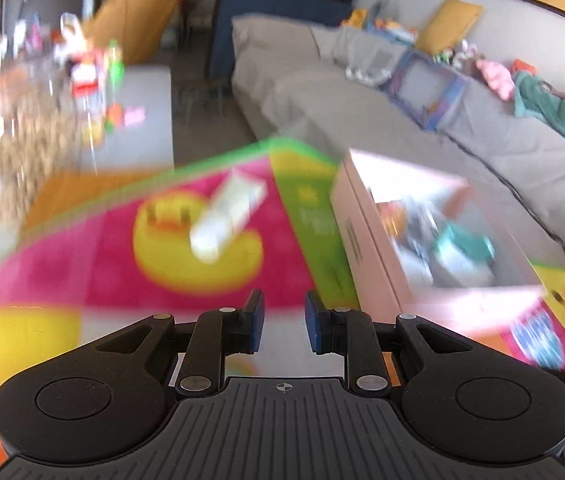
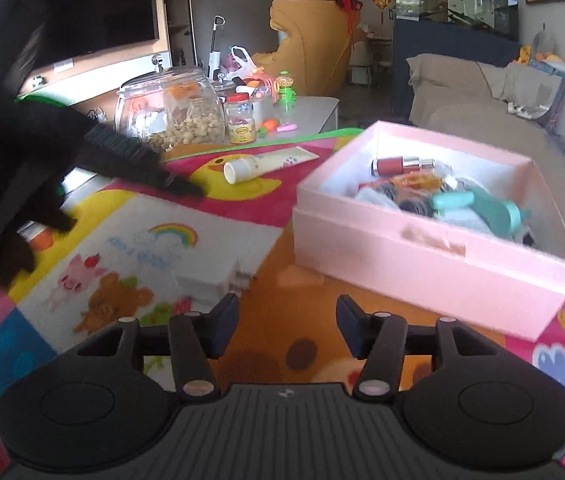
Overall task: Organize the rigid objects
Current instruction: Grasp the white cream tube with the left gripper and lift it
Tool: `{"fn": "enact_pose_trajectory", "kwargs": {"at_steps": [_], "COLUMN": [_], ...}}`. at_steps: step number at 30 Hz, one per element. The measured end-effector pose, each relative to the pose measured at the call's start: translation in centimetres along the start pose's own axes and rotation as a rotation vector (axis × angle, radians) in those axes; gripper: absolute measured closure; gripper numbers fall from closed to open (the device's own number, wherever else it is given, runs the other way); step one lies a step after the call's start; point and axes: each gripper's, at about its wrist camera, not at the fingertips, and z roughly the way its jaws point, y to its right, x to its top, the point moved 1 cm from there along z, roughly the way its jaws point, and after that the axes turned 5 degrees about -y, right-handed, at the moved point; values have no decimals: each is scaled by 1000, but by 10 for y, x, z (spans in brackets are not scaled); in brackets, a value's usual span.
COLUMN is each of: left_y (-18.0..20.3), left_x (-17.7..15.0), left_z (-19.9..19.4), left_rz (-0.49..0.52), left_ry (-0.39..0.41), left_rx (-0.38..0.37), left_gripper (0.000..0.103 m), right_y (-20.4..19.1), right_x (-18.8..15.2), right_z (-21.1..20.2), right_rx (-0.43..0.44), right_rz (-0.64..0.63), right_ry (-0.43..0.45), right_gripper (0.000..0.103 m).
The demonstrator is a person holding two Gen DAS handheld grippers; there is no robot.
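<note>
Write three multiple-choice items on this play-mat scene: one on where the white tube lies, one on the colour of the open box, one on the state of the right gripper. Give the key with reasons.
1. Where does the white tube lie?
A. in the box
B. on the mat's yellow duck picture
C. on the sofa

2. What colour is the open box?
A. pink
B. blue
C. green

3. How does the right gripper stand?
A. shut on the tube
B. shut on a jar
C. open and empty

Key: 1 B, the tube rests across the duck on the mat, left of the box. 2 A, its walls are pale pink. 3 C, only mat shows in the wide gap between its fingers.
</note>
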Motion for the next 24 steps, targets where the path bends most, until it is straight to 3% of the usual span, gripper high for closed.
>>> {"fn": "enact_pose_trajectory", "kwargs": {"at_steps": [2,4,8,12,16,20,24], "left_y": [2,1,-8,-4,3,3,-8], "left_x": [20,39,65,68,63,69,79], "left_z": [11,28,68,94,100,109,117], "left_rz": [40,64,50,110,180,168,105], "left_ry": [58,66,-25,-107,-101,-125,-140], "left_rx": [39,63,90,142,197,241,204], "left_gripper": [79,79,79,79,78,76,72], "right_y": [5,10,11,7,9,9,9], "right_x": [-5,-7,-10,-10,-10,-10,-10], "right_z": [6,12,10,13,14,13,13], "right_rx": [4,5,16,14,26,27,24], "right_rz": [24,66,83,61,75,76,74], "right_ry": [-7,-34,-30,-35,-37,-37,-37], "right_gripper": [47,47,46,43,43,42,42]}}
